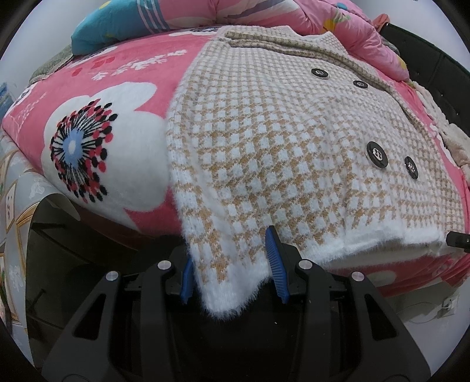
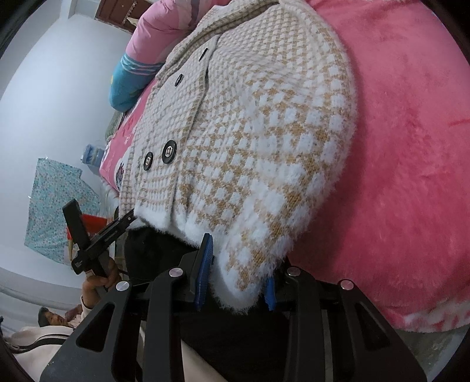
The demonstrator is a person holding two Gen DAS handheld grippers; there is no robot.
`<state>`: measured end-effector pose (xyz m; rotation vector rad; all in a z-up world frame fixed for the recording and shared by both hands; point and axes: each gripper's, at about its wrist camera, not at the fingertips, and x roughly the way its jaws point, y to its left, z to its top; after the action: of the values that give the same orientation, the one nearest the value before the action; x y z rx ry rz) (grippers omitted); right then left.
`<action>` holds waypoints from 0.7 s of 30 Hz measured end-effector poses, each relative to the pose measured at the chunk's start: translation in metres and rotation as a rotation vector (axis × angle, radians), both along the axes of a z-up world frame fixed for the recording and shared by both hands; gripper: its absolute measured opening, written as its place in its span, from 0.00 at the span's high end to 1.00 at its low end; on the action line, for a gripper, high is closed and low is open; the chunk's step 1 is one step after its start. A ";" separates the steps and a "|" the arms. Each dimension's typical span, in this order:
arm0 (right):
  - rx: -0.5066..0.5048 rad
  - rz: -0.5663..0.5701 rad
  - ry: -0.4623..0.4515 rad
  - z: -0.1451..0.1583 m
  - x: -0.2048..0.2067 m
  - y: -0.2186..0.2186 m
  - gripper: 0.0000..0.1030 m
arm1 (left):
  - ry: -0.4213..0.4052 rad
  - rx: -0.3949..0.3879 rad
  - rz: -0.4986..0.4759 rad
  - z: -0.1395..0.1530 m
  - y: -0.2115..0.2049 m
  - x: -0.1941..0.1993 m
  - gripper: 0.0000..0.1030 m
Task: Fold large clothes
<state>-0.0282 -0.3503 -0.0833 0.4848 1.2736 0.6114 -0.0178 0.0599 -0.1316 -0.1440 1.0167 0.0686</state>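
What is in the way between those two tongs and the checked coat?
Nothing visible. The coat lies on the pink blanket, and its fuzzy white hem already sits between the blue pads of the left tongs and of the right tongs.

Pink fleece blanket [image 1: 123, 70] covers the bed; printed on it, a large white flower [image 1: 97, 147] with a blue centre ringed by red and black dots. Teal pillow [image 1: 117, 26] with pale stripes at the far end, touching a crumpled pink quilt [image 1: 352, 26]. Dark bed frame [image 1: 440, 73] along one side. Pale wall [image 2: 44, 88] beyond the bed, a light-blue patterned cloth [image 2: 55, 205] hanging against it. Brown door [image 2: 117, 14] at the far corner.
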 end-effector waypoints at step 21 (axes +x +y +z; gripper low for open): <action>0.021 -0.014 -0.051 0.012 -0.002 -0.002 0.85 | -0.070 -0.040 -0.030 0.019 -0.005 -0.012 0.84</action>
<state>-0.0305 -0.3519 -0.0718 0.4924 1.2154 0.6220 -0.0298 0.0548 -0.1127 -0.1663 0.9503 0.0154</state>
